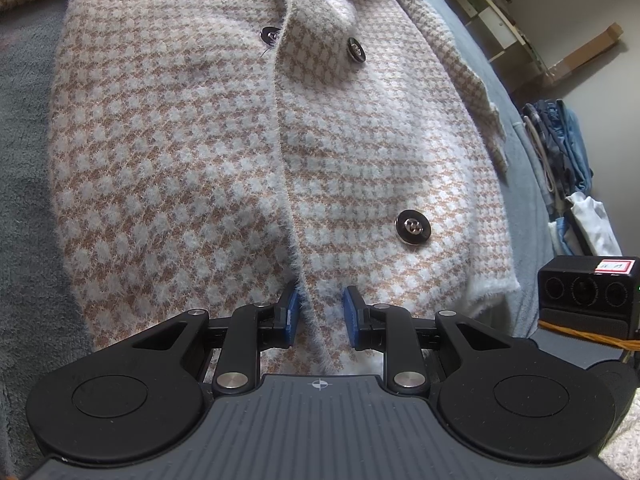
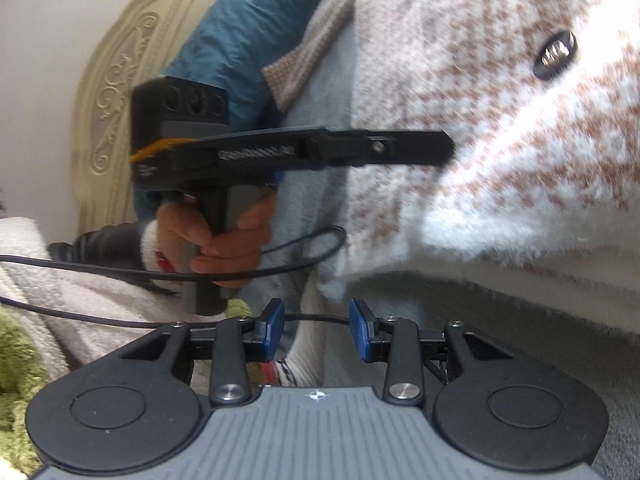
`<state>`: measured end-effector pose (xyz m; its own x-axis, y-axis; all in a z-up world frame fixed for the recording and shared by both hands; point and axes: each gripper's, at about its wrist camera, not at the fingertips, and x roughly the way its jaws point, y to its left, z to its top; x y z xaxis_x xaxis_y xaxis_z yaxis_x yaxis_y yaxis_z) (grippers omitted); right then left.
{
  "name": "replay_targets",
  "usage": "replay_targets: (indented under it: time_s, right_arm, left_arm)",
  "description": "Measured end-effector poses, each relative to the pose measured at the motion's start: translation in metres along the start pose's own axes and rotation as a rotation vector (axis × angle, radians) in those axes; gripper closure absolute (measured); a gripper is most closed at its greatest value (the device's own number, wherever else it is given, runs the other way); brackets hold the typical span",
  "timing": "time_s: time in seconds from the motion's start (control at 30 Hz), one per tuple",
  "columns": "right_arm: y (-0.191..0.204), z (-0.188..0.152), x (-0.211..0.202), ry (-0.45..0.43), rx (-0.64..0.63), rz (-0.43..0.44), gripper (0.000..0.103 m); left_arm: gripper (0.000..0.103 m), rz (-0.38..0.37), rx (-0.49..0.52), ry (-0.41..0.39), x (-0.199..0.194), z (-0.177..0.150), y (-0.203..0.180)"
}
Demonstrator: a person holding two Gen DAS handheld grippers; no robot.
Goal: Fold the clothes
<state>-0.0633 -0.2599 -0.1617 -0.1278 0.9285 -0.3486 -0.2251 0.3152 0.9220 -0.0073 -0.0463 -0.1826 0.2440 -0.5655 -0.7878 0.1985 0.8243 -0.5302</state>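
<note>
Blue-padded fingers (image 1: 294, 312) of the left gripper (image 1: 321, 312) sit at the bottom hem of a fuzzy houndstooth jacket (image 1: 224, 152), a little apart, with the fluffy front edge of the jacket between them; whether the pads actually press on the cloth cannot be told. The jacket lies flat, front side up, on a bed covered by a grey fleece blanket (image 1: 24, 200). Its long axis runs straight away from the left wrist camera: hem nearest, collar at the far end. The front opening follows that same line up the middle, with dark shiny buttons (image 1: 412, 227) beside it. One sleeve stretches off to the far left.

At the right edge of that view, a pile of folded clothes (image 1: 568, 152) rests beyond the bed.

From the right wrist camera, the right gripper (image 2: 317, 330) has its fingers (image 2: 275, 330) apart, with a thin black cable (image 2: 316, 317) running behind the gap and only pale cloth below. A corner of the jacket rises just above and to the right. Further off, a hand (image 2: 224, 240) grips the handle of the left gripper, whose tip reaches the jacket's edge. A carved cream headboard (image 2: 120, 80) stands behind.
</note>
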Motion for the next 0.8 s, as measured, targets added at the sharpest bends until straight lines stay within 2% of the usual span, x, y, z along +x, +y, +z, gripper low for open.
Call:
replay_targets:
  time_s: [0.17, 0.27, 0.4, 0.53, 0.63, 0.67, 0.7, 0.8]
  right_arm:
    - [0.007, 0.007, -0.011, -0.043, -0.02, 0.059, 0.064]
    - [0.013, 0.013, -0.032, -0.126, -0.025, 0.101, 0.064]
    - [0.007, 0.017, -0.08, -0.319, 0.016, 0.146, 0.062]
    - [-0.002, 0.017, -0.15, -0.571, 0.05, 0.14, 0.06]
    - [-0.012, 0.012, -0.202, -0.775, 0.095, 0.075, 0.054]
    - [-0.017, 0.009, -0.218, -0.85, 0.136, 0.024, 0.047]
    - [-0.024, 0.005, -0.233, -0.92, 0.19, -0.037, 0.042]
    - [-0.049, -0.012, -0.269, -1.109, 0.395, -0.189, 0.042]
  left_arm:
    - [0.079, -0.002, -0.004, -0.002, 0.0, -0.001, 0.001]
    - [0.079, -0.002, -0.003, -0.004, 0.0, -0.002, 0.002]
    - [0.079, 0.005, 0.0, -0.003, 0.001, -0.003, 0.001]
    - [0.079, 0.01, 0.005, -0.001, 0.001, -0.002, 0.001]
    - [0.079, 0.01, 0.007, 0.001, 0.001, -0.002, 0.001]
    - [0.079, 0.011, 0.009, 0.003, 0.001, -0.002, 0.001]
    - [0.079, 0.011, 0.011, 0.004, 0.002, -0.002, 0.001]
    - [0.079, 0.009, 0.013, 0.005, 0.002, -0.002, 0.001]
